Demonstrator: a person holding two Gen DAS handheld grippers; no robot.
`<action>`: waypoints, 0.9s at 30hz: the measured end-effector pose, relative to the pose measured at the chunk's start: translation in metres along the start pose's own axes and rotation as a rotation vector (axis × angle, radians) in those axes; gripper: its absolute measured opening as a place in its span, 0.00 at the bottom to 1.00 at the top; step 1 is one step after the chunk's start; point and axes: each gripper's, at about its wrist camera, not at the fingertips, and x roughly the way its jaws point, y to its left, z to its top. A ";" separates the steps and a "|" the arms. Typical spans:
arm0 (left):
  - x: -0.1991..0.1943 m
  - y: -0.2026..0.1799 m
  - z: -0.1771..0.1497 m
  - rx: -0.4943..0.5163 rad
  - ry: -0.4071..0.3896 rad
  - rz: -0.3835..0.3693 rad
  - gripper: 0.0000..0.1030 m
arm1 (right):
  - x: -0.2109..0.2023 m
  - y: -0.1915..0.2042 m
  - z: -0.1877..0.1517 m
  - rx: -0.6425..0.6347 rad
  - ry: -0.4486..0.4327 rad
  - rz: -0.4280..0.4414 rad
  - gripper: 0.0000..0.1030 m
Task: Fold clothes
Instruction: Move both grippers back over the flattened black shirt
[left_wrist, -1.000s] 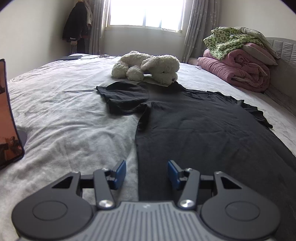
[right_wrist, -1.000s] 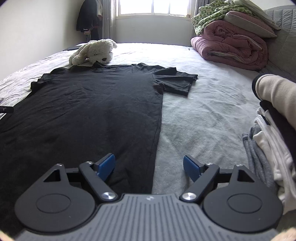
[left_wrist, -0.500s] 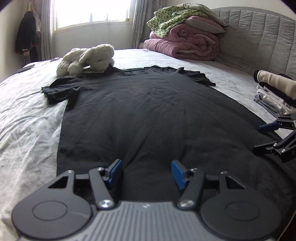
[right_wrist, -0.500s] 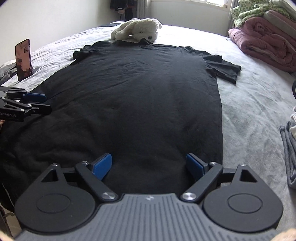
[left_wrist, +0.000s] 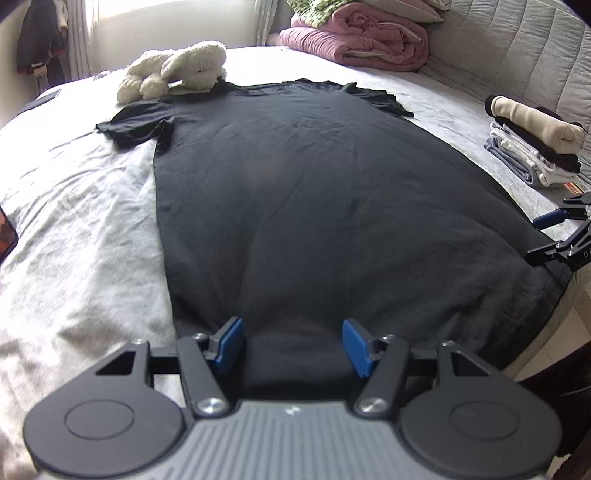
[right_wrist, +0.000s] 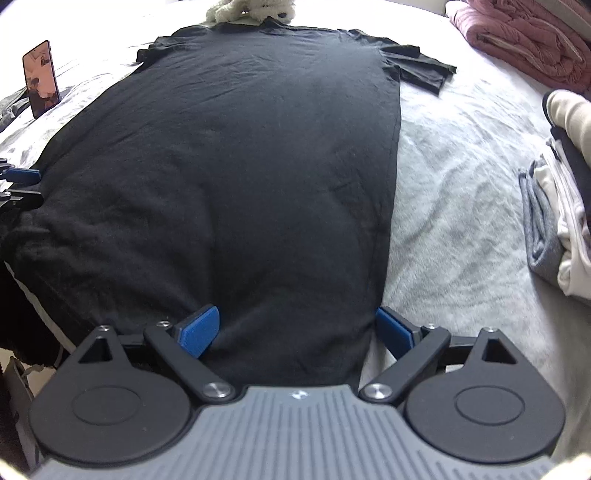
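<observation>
T-shirt (left_wrist: 314, 206) lies on bed (left_wrist: 74, 236), plush toy (left_wrist: 177, 70) at its collar.

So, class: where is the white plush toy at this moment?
In the left wrist view, the white plush toy lies upper left on the bed, at the black T-shirt's collar.

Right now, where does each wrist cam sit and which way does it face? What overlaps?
Left wrist: on the left gripper, jaws open, at the hem's left part, facing along the black T-shirt toward the plush dog; right gripper shows at right edge.
Right wrist: on the right gripper, jaws opening, over the hem's right corner, facing the same way; left gripper at left edge.
Shared: T-shirt, plush dog, folded clothes stack, pink quilt.
</observation>
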 end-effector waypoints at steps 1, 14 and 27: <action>-0.003 -0.001 -0.001 0.000 0.019 0.006 0.59 | -0.001 -0.003 -0.002 0.012 0.012 0.007 0.90; -0.040 -0.035 -0.008 0.214 0.205 0.130 0.66 | -0.036 -0.012 -0.024 -0.036 0.106 -0.040 0.91; 0.001 -0.059 0.053 0.236 0.136 0.119 0.78 | -0.018 0.011 0.040 -0.030 -0.010 -0.035 0.93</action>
